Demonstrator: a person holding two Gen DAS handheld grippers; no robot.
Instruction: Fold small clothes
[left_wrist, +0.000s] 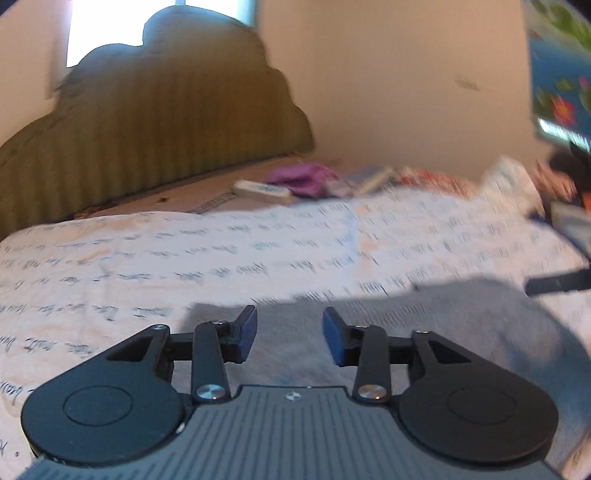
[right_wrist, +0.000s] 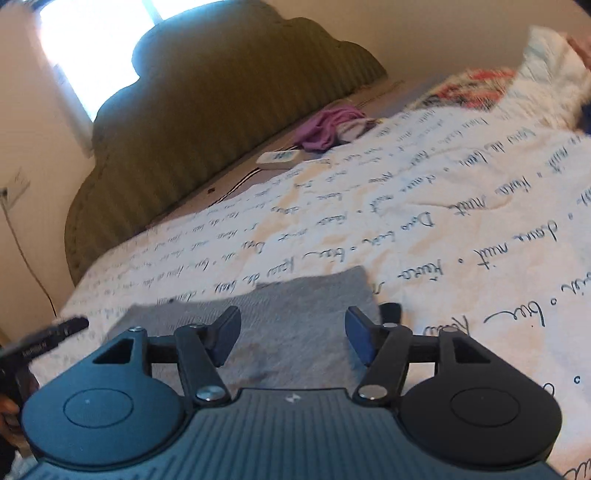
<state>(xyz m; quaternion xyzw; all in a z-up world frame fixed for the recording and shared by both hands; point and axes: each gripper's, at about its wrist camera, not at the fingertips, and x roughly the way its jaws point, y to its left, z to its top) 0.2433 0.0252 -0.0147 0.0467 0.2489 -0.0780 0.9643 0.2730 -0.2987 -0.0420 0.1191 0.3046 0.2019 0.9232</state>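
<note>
A small grey garment (left_wrist: 461, 317) lies flat on the white bedspread with handwriting print (left_wrist: 184, 251). It also shows in the right wrist view (right_wrist: 295, 317). My left gripper (left_wrist: 290, 334) is open and empty, hovering low over the garment's left part. My right gripper (right_wrist: 293, 338) is open and empty, just above the garment's near edge. The left gripper's tip (right_wrist: 70, 326) shows at the left edge of the right wrist view. The right gripper's dark finger (left_wrist: 554, 284) shows at the right edge of the left wrist view.
An olive scalloped headboard (left_wrist: 155, 125) stands behind the bed. A purple cloth (right_wrist: 328, 127) and a white remote (right_wrist: 279, 158) lie near it. Piled clothes (left_wrist: 517, 177) sit at the far right. A wall cable (right_wrist: 22, 243) hangs at left.
</note>
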